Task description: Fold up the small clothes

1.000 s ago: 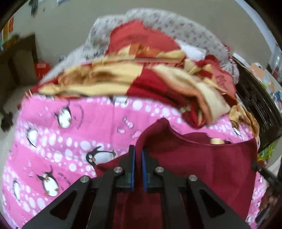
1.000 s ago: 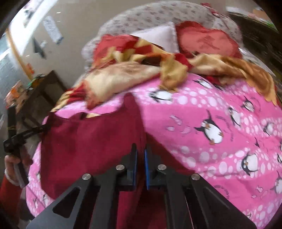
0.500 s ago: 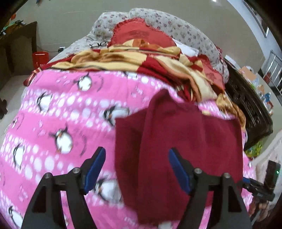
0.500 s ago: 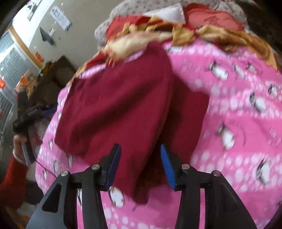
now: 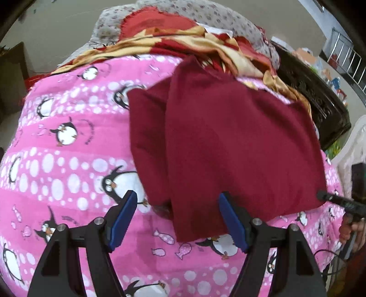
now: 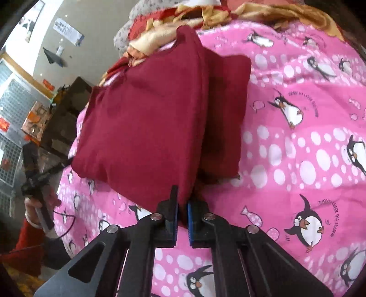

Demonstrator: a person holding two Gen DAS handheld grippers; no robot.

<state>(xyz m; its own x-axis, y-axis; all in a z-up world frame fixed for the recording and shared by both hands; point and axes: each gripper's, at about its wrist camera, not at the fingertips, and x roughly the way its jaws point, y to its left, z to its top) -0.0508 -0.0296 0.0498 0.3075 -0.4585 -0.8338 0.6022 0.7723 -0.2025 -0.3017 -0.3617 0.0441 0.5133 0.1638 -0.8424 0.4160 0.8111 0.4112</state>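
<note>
A dark red knit garment [image 5: 228, 137], folded lengthwise into overlapping layers, lies on a bed covered by a pink fleece blanket printed with penguins and white dots [image 5: 68, 160]. Its far end touches a crumpled red-and-yellow patterned blanket [image 5: 183, 43] heaped at the head of the bed, before a grey floral pillow [image 5: 205, 16]. The garment's near hem hangs just short of the bed's near edge.

The left gripper [image 5: 178, 219] hovers over that near hem with its jaws spread wide; the hem corner sits between the blue pads, untouched. The right gripper [image 6: 181, 217] has its jaws closing, pinching the near hem of the garment's top layer between the pads.

Open pink blanket stretches wide to either side of the garment. A dark wooden bed frame [image 5: 315, 102] borders one side.
</note>
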